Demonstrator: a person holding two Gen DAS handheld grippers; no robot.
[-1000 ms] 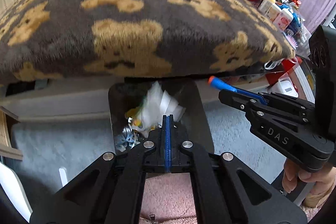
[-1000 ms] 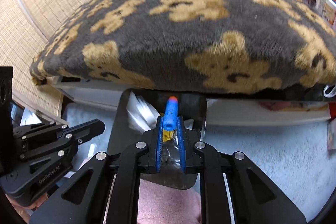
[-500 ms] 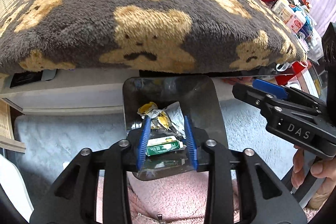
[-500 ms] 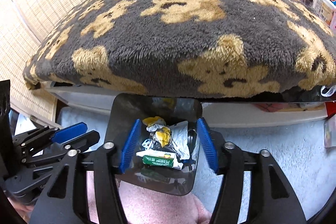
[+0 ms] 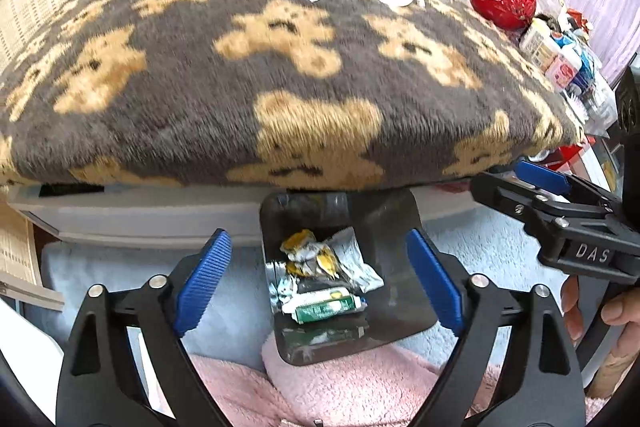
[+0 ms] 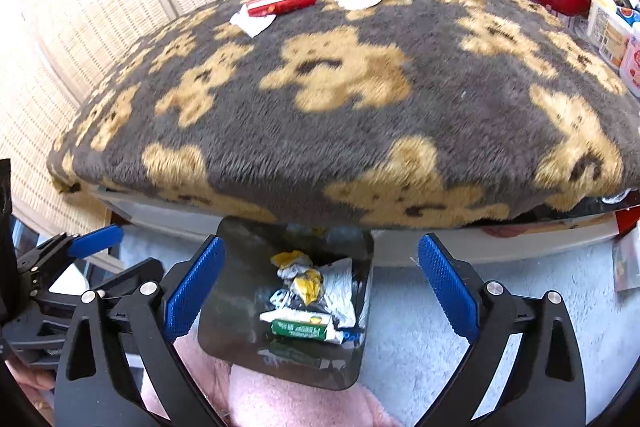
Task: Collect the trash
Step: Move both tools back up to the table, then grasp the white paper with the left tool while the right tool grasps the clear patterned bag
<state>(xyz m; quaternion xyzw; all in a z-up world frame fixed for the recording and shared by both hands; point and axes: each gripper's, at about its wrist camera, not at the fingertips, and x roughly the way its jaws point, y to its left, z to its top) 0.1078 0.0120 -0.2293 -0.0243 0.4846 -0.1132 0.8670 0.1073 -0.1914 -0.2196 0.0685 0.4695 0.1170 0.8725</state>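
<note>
Below bear-print blanket (image 5: pixel 280 87), right tongs (image 5: pixel 532 187) read "DAS" beside bin (image 5: pixel 400 227).

Bear-print blanket (image 5: pixel 280 75) — pale carpet (image 6: pixel 440 311) below

The only lettering that reads clearly is "DAS", in pale capitals on the black side of the right gripper (image 5: pixel 538 183), seen at the right edge of the left wrist view. The green-and-white packet (image 5: pixel 326 308) lying in the bin (image 5: pixel 396 227) carries print, as do the bottles (image 6: pixel 608 31) at the blanket's right edge, but that print is too small to make out.
</note>
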